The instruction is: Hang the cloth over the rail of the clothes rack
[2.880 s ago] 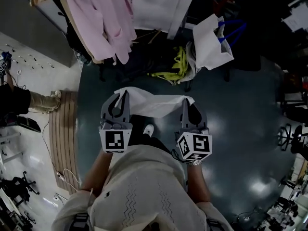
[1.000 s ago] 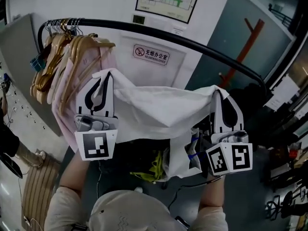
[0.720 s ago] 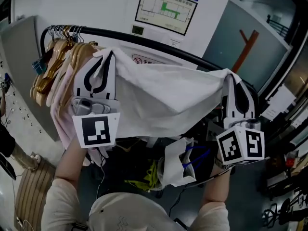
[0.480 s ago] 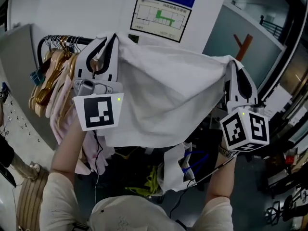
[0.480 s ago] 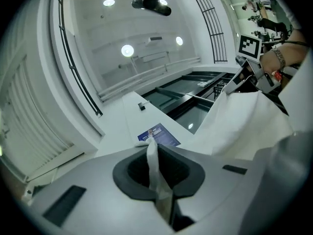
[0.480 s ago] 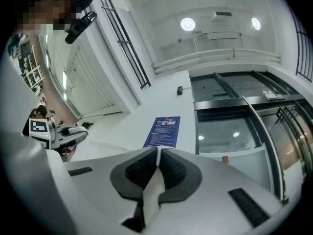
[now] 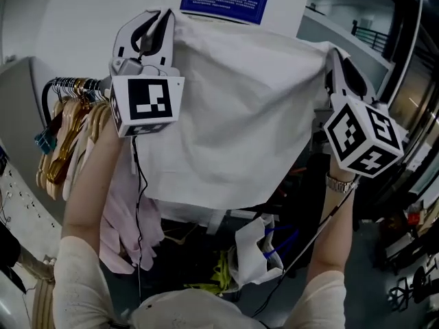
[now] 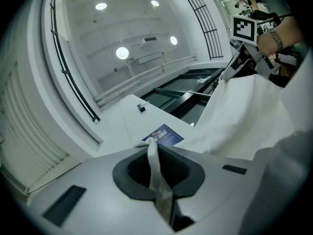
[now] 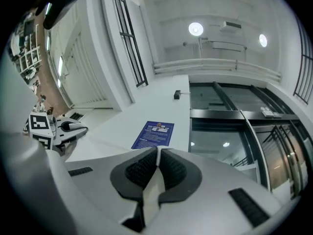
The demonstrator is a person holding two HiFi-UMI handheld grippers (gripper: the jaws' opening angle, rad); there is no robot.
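The left claw (image 7: 156, 20) and right claw (image 7: 337, 59) each pinch shut on a top corner of the cloth (image 7: 240, 115) — stretched wide between them, probably to drape flat. The rail (image 7: 45, 96) sits below the left claw, so the cloth is not yet over it.

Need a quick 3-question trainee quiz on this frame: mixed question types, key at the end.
1. True or false: the left gripper and the right gripper are each shut on a corner of the white fabric cloth, which is spread between them.
2. What hangs at the head view's left, beside the cloth? A) tan wooden hangers B) a folded umbrella C) a blue towel
3. Which gripper is nearer the pale pink garment?
Key: 1 true; 2 A; 3 left.
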